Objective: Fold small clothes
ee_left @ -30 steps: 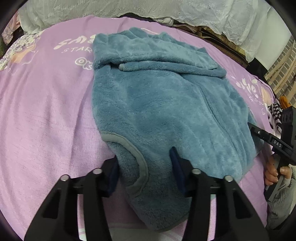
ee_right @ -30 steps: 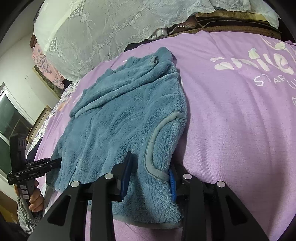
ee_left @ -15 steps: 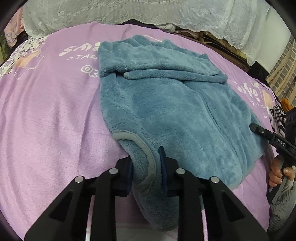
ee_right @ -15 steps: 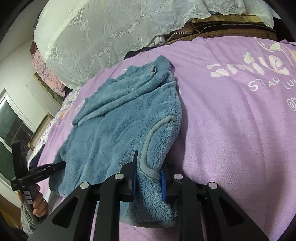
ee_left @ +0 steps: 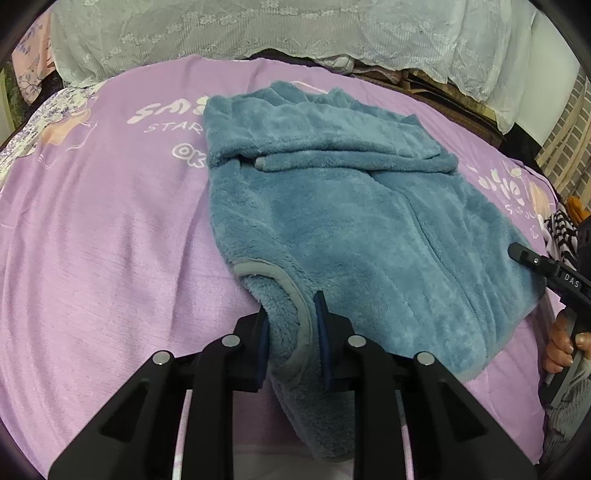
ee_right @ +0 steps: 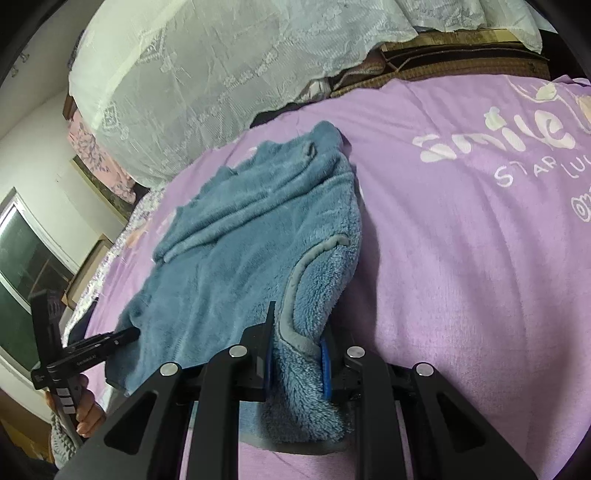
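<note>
A small blue fleece jacket (ee_left: 351, 206) lies spread on the purple bedsheet (ee_left: 103, 236), its zip running down the front and one sleeve folded across the top. My left gripper (ee_left: 291, 332) is shut on the jacket's near grey-trimmed corner. In the right wrist view the jacket (ee_right: 236, 258) shows from the other side, and my right gripper (ee_right: 297, 354) is shut on the opposite grey-trimmed corner, which bunches up between the pads. Each gripper appears at the edge of the other's view, the right one (ee_left: 543, 266) and the left one (ee_right: 92, 350).
White lace bedding (ee_left: 295, 29) is piled along the far edge of the bed. A striped cloth (ee_left: 561, 229) lies at the right edge. A window (ee_right: 22, 266) and framed pictures stand beyond the bed's left side in the right wrist view.
Both grippers were open around the jacket's corners one second ago. They closed on the fleece and have lifted the corners slightly, bunching the fabric.
</note>
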`<state>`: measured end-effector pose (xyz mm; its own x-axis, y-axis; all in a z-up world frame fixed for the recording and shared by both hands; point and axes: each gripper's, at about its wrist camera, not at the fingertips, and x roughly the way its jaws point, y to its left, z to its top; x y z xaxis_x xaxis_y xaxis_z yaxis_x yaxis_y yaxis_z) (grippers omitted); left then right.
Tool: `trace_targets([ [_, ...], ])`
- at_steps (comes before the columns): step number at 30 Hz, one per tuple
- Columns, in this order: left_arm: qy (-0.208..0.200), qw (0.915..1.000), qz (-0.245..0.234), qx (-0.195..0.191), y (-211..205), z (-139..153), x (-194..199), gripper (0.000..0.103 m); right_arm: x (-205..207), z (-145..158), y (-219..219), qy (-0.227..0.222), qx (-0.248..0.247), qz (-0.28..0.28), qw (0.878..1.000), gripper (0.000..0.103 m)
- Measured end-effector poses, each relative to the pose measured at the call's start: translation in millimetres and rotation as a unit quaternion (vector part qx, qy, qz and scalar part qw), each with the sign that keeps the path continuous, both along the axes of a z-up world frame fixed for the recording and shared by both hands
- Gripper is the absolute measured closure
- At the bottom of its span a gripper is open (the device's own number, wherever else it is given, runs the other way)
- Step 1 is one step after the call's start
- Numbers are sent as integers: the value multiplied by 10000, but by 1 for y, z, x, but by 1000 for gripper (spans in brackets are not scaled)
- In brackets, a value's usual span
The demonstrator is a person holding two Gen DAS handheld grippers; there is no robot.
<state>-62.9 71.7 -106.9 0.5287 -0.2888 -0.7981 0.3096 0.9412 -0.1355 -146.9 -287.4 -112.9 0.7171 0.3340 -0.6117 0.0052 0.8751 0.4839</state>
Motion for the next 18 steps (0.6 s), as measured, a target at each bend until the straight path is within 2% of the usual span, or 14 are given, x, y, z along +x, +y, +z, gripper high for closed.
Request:
trace_targets([
  [18, -438, 9987, 193, 159, 1, 31, 7, 84, 10, 24, -5, -105, 455, 74, 9989, 85],
])
